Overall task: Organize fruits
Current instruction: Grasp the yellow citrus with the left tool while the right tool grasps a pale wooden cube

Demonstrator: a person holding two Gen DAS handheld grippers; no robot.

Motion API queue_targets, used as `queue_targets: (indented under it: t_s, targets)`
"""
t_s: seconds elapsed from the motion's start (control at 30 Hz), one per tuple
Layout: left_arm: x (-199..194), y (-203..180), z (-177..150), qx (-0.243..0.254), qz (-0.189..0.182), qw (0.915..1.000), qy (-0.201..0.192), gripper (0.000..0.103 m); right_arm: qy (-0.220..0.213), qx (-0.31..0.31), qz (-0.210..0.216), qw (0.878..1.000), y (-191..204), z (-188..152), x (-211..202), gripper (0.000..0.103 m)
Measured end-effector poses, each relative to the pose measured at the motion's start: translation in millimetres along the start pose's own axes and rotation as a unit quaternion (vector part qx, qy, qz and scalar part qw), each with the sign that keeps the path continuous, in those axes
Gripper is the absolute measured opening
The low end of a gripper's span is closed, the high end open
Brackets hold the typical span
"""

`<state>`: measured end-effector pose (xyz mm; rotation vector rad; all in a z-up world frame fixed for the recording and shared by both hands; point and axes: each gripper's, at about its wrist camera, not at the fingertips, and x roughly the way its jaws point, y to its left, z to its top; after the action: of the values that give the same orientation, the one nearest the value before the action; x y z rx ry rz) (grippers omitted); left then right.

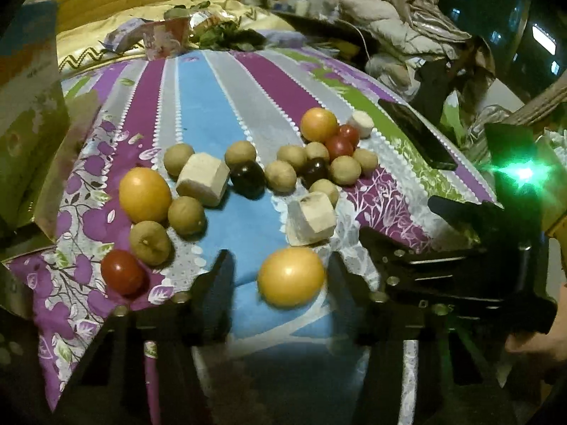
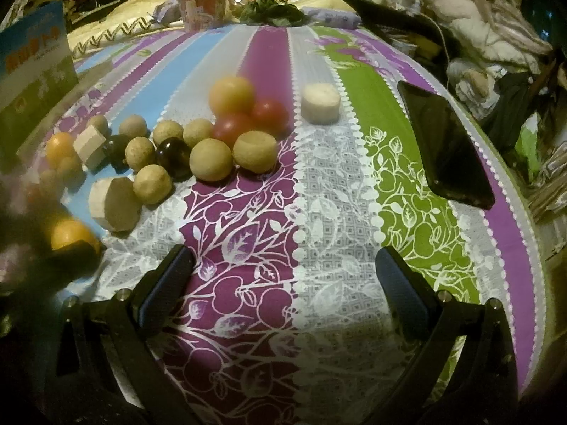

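Fruit lies scattered on a striped floral cloth [image 1: 219,106]. An orange fruit [image 1: 290,276] sits between the fingers of my left gripper [image 1: 278,269]; the right finger is against it, and blue cloth shows between it and the left finger [image 1: 221,269]. Two more orange fruits [image 1: 144,194] [image 1: 319,124], several tan round fruits [image 1: 186,215], red tomatoes [image 1: 122,271], dark fruits [image 1: 248,179] and pale cut chunks [image 1: 202,183] lie beyond. My right gripper [image 2: 283,265] hovers open over bare cloth, nothing between its fingers; the fruit cluster [image 2: 211,159] is ahead to its left.
A dark phone [image 2: 446,141] lies on the green stripe at the right. A printed box [image 1: 28,106] stands at the left edge. Packets and leafy greens [image 1: 226,33] sit at the far end, and piled clothes [image 1: 407,24] at the right.
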<state>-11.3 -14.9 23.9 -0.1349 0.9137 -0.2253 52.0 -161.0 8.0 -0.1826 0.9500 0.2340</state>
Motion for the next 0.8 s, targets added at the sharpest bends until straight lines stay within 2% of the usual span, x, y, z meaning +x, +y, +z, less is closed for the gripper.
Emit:
queue_targets:
  t_s: [0.1, 0.2, 0.27, 0.37, 0.43, 0.53, 0.6, 0.67, 0.73, 0.8]
  targets:
    - [1, -2, 0, 0.002, -0.004, 1.0000, 0.003, 0.042, 0.010, -0.001, 0.003, 1.000, 0, 5, 1, 0.103]
    - [0, -5, -3, 0.008, 0.001, 1.0000, 0.002, 0.042, 0.024, -0.008, 0.045, 0.999, -7, 7, -5, 0.103]
    - [-1, -3, -7, 0.001, 0.001, 1.0000, -0.004, 0.055, 0.023, -0.002, 0.073, 0.997, -13, 7, -15, 0.102]
    - [0, 0, -6, -0.008, -0.003, 1.0000, -0.004, 0.055, 0.004, 0.004, 0.090, 0.996, -17, 4, -32, 0.102]
    - [-2, 0, -7, -0.008, 0.001, 1.0000, -0.003, 0.040, -0.009, 0.000, 0.098, 0.995, -13, 4, -42, 0.102]
    - [-7, 1, -9, -0.019, -0.003, 0.9998, -0.008, 0.040, -0.018, 0.006, 0.130, 0.991, -8, 8, -53, 0.102]
    - [-15, 3, -9, -0.031, -0.003, 0.9994, -0.014, 0.040, -0.021, 0.005, 0.143, 0.989, -3, 12, -56, 0.093]
    - [-29, 8, -9, -0.049, 0.005, 0.9984, -0.027, 0.039, -0.014, -0.007, 0.157, 0.987, 7, 13, -55, 0.069]
    - [-44, 15, -10, -0.066, 0.017, 0.9969, -0.037, 0.039, 0.004, -0.016, 0.191, 0.981, 20, 15, -50, 0.054]
    - [-58, 22, -10, -0.081, 0.031, 0.9950, -0.050, 0.039, 0.011, -0.031, 0.200, 0.979, 35, 16, -43, 0.048]
